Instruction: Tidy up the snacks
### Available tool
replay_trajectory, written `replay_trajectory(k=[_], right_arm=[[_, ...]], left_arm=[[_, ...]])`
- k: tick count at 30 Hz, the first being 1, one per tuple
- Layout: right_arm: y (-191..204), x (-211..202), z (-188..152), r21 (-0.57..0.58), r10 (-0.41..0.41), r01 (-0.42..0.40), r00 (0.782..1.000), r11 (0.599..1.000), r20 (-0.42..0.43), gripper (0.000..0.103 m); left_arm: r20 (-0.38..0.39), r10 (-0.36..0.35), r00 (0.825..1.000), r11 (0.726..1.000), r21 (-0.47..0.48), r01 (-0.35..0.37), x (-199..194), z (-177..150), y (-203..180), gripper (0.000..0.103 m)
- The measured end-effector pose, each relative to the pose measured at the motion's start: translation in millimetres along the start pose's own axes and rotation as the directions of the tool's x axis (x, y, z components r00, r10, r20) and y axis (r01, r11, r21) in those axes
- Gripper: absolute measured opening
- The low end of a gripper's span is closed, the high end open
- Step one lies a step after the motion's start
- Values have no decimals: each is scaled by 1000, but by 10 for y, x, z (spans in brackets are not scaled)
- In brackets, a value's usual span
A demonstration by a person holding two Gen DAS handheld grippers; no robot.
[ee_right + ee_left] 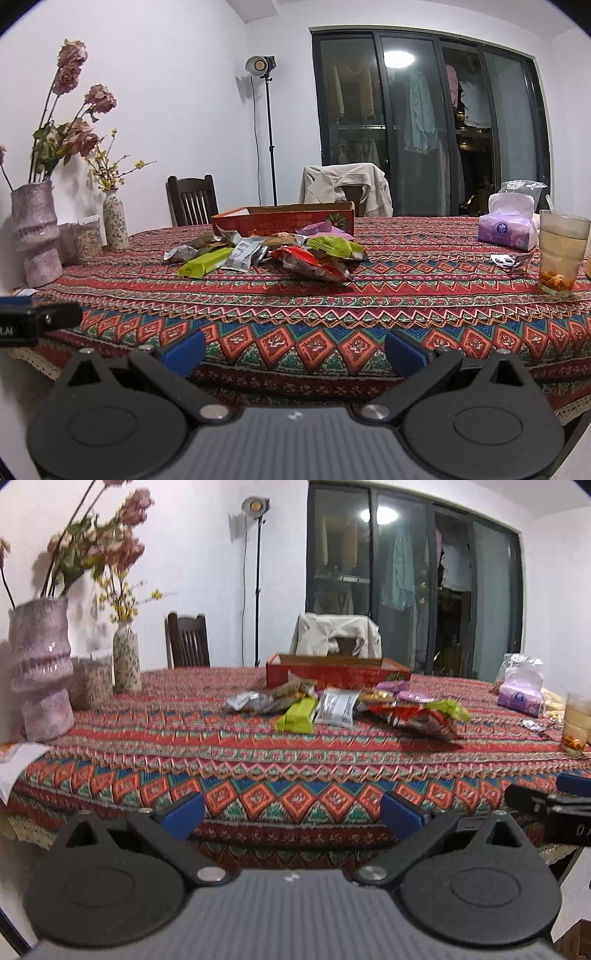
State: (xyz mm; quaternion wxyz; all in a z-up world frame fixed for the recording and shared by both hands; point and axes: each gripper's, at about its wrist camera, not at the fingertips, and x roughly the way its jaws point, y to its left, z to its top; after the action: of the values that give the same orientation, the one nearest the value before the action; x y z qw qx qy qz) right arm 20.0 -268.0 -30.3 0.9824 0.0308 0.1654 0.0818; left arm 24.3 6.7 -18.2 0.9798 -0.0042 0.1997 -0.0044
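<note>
The snack packets (266, 254) lie in a loose heap in the middle of the desk (369, 332), just in front of the open red box (284, 221) — probably the box is where they should go. Both the left gripper (291, 812) and the right gripper (295, 349) hang at the near desk edge, jaws spread and holding nothing. The heap is well apart from them, straight ahead — not between any jaws.

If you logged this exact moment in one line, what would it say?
left gripper: open, empty | right gripper: open, empty | snack packets: loose pile on table | red box: behind pile
</note>
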Motion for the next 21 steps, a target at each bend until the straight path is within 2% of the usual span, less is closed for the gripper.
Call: replay_trajectory(k=[6,10,13,17,21], right_arm=[[-87,202,44,35,33,-33,999,999,-23,103],[-84,374,117,19,22,-21,999,1000,-36,103],[-144,499,212,50,12,-10,999,999,-41,103],[-267,708,391,90,-15,16,1000,996,-16,103],[-415,955,614,114,16,-18,1000,993,22,103]], left_arm=[[-63,15,998,1000,-17,-16,274,37,65,103],[-74,18,997,1000,-5,-19,433,147,65,103],[-81,20,997,1000,9,-19,593,253,39,103],[-84,19,996,1000,25,-17,856,421,13,103],[-77,24,997,999,49,-21,1153,624,-15,103]])
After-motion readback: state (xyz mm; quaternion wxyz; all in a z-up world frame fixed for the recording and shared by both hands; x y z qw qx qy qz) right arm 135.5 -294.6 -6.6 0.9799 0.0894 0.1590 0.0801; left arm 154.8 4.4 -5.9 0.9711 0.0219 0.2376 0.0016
